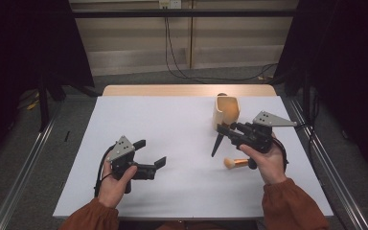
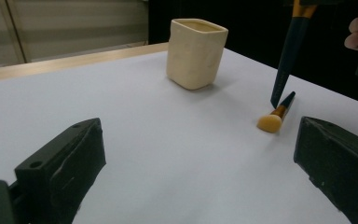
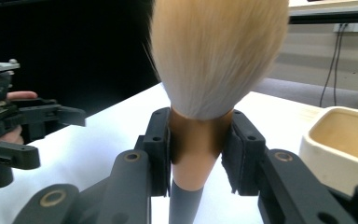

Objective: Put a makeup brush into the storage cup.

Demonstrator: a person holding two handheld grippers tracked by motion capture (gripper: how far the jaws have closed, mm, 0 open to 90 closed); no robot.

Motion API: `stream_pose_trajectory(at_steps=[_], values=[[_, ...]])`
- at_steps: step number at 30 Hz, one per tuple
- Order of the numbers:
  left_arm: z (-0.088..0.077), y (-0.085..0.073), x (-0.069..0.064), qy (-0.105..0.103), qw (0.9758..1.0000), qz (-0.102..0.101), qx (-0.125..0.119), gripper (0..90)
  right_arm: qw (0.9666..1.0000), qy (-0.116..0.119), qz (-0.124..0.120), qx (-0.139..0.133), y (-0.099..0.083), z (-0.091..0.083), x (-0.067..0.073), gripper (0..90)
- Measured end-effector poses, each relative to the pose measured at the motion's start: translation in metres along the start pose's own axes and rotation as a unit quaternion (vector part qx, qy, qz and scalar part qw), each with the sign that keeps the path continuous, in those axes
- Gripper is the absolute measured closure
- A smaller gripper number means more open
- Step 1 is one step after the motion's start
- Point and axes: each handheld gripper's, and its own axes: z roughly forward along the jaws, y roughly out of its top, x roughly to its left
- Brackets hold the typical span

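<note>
My right gripper [image 1: 224, 127] is shut on a large make-up brush, and its pads clamp the copper ferrule [image 3: 196, 140]. The cream bristles [image 3: 216, 56] stand up close to the camera, while the dark handle [image 1: 217, 143] slants down towards the table. A cream square cup [image 1: 226, 110] stands upright just behind that gripper. A small brush [image 1: 235, 163] with an orange tip lies on the table under my right hand. My left gripper [image 1: 154, 152] hovers at the near left of the table, open with nothing between its jaws. It faces the cup [image 2: 196, 53] and the small brush [image 2: 275, 119].
The white table top [image 1: 172, 124] has a wooden strip along its far edge. Metal rails run along the floor on both sides. Cables hang down the wall behind. In the right gripper view the left gripper [image 3: 9, 121] shows at the far left.
</note>
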Motion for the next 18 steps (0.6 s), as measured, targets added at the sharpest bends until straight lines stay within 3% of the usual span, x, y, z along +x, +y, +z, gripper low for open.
stream_pose_trajectory(at_steps=[7, 18], values=[[-0.016, -0.004, 0.006, 0.012, 0.9999, 0.006, -0.003, 2.0, 0.9998, -0.017, 0.001, -0.005, 0.006, -0.003, -0.009, 65.4], [-0.034, -0.008, 0.010, 0.025, 0.9996, -0.002, -0.009, 2.0, 0.9991, -0.040, 0.000, -0.013, 0.018, -0.008, -0.026, 65.4]])
